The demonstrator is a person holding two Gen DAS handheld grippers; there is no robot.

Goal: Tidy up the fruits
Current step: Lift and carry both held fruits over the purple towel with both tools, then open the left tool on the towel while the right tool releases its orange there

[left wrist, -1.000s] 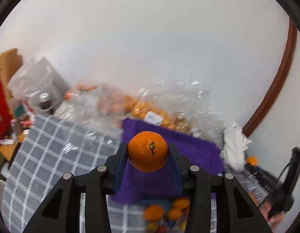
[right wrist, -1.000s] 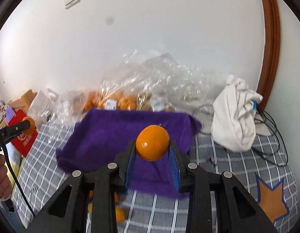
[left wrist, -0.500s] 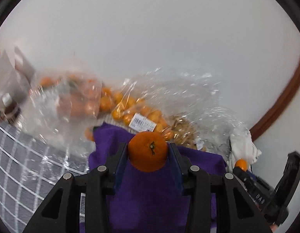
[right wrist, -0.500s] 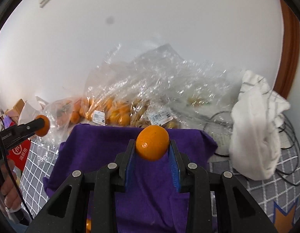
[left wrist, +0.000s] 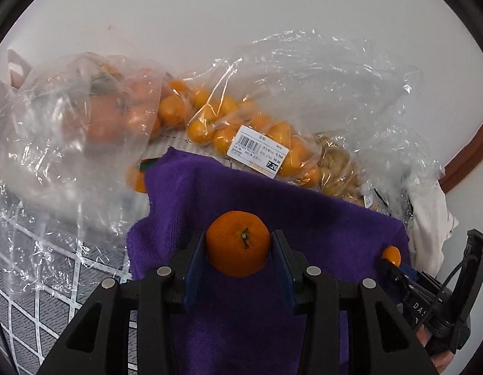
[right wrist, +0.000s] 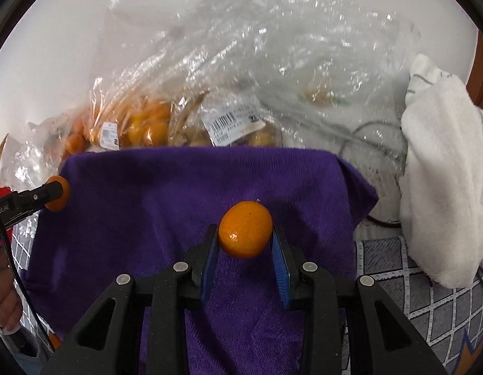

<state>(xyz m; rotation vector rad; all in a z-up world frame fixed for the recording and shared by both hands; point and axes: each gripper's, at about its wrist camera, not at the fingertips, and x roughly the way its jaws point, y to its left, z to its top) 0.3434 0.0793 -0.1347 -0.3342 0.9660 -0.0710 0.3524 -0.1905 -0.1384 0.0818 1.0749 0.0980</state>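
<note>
Left wrist: left gripper clamps stemmed orange, stem toward camera; right gripper clamps smooth orange, long axis crosswise.

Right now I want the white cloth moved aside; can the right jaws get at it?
Probably not yet: the right gripper is shut on an orange, so its jaws are full. The white cloth lies unobstructed to its right.

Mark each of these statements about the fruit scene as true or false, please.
1. Each gripper holds a mandarin. True: the left gripper grips a mandarin, the right gripper another mandarin.
2. The cloth under both is green. False: it is a purple towel.
3. The bagged fruit lies beyond the towel. True: plastic bags hold it.
4. The left mandarin's stem faces the camera. True.
5. The white cloth lies on the towel. False: it lies beside it.
</note>
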